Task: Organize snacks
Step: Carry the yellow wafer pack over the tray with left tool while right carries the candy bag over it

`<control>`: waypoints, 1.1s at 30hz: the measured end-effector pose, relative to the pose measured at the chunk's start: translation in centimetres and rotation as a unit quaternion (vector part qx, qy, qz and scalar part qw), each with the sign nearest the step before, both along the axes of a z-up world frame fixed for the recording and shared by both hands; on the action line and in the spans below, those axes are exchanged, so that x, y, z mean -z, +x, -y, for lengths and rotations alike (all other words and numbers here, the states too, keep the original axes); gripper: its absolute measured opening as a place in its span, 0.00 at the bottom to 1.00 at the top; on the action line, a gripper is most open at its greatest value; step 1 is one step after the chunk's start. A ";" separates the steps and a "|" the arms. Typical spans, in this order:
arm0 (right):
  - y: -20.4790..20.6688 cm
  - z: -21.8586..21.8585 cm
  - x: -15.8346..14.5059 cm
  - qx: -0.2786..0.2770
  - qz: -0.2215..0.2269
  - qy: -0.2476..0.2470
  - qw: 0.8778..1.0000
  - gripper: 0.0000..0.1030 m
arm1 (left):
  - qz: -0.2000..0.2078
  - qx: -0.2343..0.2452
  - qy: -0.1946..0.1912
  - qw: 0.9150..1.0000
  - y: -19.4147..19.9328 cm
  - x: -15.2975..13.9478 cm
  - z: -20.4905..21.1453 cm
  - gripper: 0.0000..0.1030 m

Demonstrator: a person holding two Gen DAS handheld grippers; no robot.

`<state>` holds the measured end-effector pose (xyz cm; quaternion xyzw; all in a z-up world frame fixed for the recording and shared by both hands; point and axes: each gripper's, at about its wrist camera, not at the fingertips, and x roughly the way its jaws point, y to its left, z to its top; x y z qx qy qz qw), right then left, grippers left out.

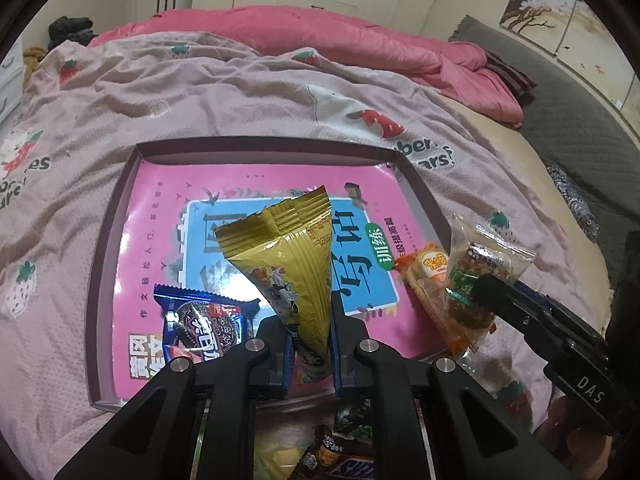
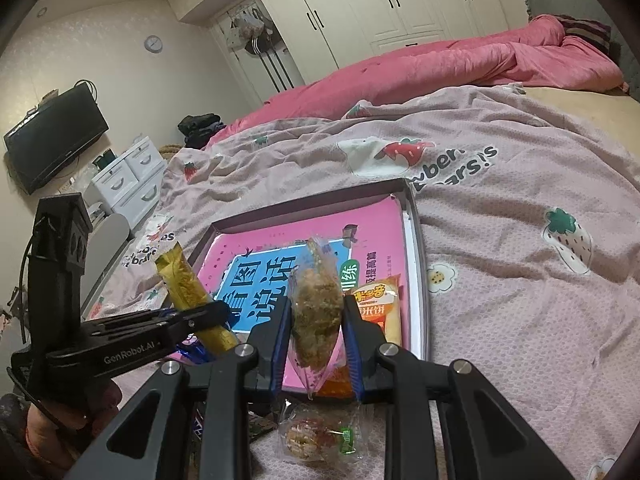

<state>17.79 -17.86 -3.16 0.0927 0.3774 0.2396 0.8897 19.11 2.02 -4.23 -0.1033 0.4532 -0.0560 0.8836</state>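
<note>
My left gripper [image 1: 311, 344] is clamped on one gold packet [image 1: 288, 256], held upright above the tray [image 1: 105, 240]; its print shows a cartoon cow, other text unreadable. My right gripper [image 2: 316, 336] is clamped on one clear packet [image 2: 318, 312] holding a brown crumbly cake, also above the tray's near edge.

Writing. The tray is lined with a pink book [image 1: 256, 184] bearing large Chinese characters on a blue panel and a green oval reading 训练. My left tool's side, seen from the right wrist, reads "GenRobot.AI"; my right tool's side, seen from the left wrist, reads "DAS". The blanket [image 2: 520, 240] carries strawberry prints and partial words ending "bears!".

Count. In the tray: one blue Oreo pack [image 1: 204, 320] at the near left, and one orange pack [image 2: 376, 300] of rice crackers at the near right, lying over the rim. Outside the tray, on the blanket: one clear packet with a green label [image 2: 320, 436].

View differences. Only the left wrist shows the Oreo pack plainly and a Snickers bar [image 1: 344, 468] under the tool. Only the right wrist shows a television [image 2: 56, 136], a white drawer unit [image 2: 128, 180] and a wall clock [image 2: 153, 43]. Both show the pink quilt [image 1: 320, 36] and white wardrobe [image 2: 360, 8].
</note>
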 end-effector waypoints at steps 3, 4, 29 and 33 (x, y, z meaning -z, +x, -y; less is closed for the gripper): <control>0.0 0.0 0.0 0.000 -0.001 -0.001 1.000 0.25 | -0.001 0.003 0.001 1.000 0.0 0.3 -0.1 0.14; 0.1 0.0 0.1 0.000 -0.002 0.000 1.000 0.25 | -0.002 0.004 0.000 1.000 0.1 0.4 -0.1 0.14; 0.7 -1.5 1.9 -0.040 -0.044 0.019 0.998 0.25 | -0.016 0.045 -0.017 0.999 0.5 1.7 1.2 0.14; 0.7 -1.9 2.1 -0.046 -0.046 0.019 0.998 0.25 | -0.017 0.045 -0.015 0.999 0.5 1.8 1.1 0.15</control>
